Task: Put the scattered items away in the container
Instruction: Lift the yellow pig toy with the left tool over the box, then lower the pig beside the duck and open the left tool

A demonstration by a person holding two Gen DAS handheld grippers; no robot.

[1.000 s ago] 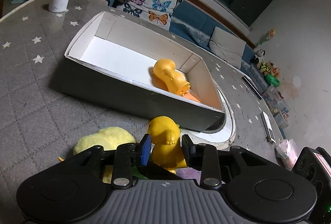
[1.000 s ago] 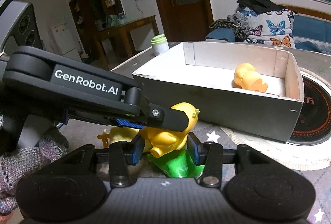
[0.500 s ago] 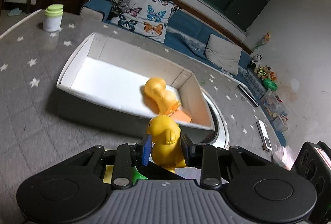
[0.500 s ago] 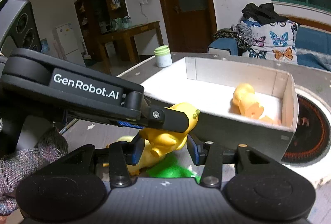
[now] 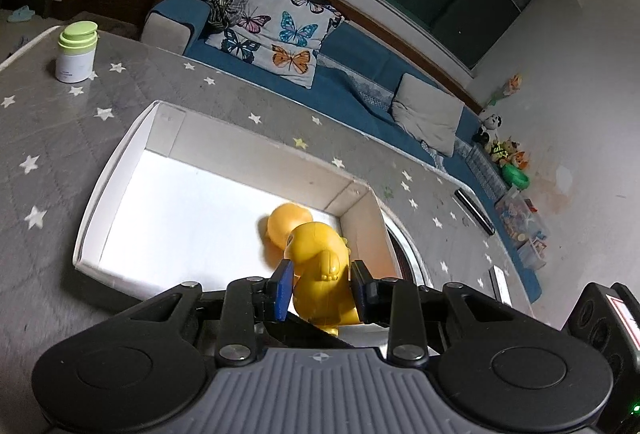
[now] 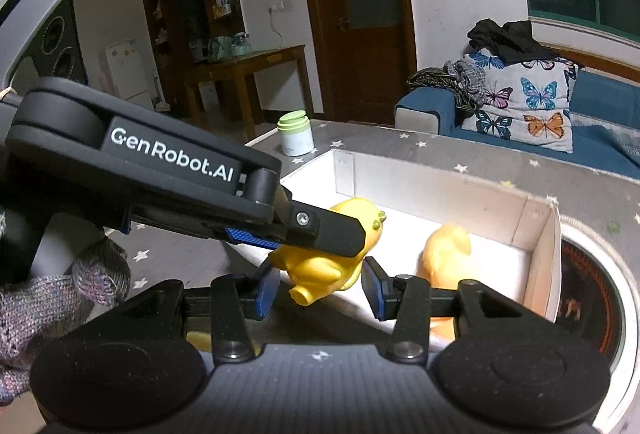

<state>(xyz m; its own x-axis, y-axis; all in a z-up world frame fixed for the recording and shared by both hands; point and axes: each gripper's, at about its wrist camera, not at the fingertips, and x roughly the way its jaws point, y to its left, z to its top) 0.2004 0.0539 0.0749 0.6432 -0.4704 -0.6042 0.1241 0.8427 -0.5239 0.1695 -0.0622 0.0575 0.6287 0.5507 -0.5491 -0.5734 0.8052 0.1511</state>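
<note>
Yellow duck [image 5: 320, 274], clamped by left gripper [image 5: 320, 288], has risen over the box [image 5: 120, 169].

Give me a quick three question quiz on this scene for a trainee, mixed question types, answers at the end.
1. True or false: the left claw is shut on a yellow plastic duck.
2. What lies inside the white cardboard box? A) a green-lidded jar B) an orange-yellow toy C) nothing
3. Where does the white jar with the green lid stand?
Key: 1 true. 2 B. 3 On the grey star-patterned table cover, outside the box.
</note>
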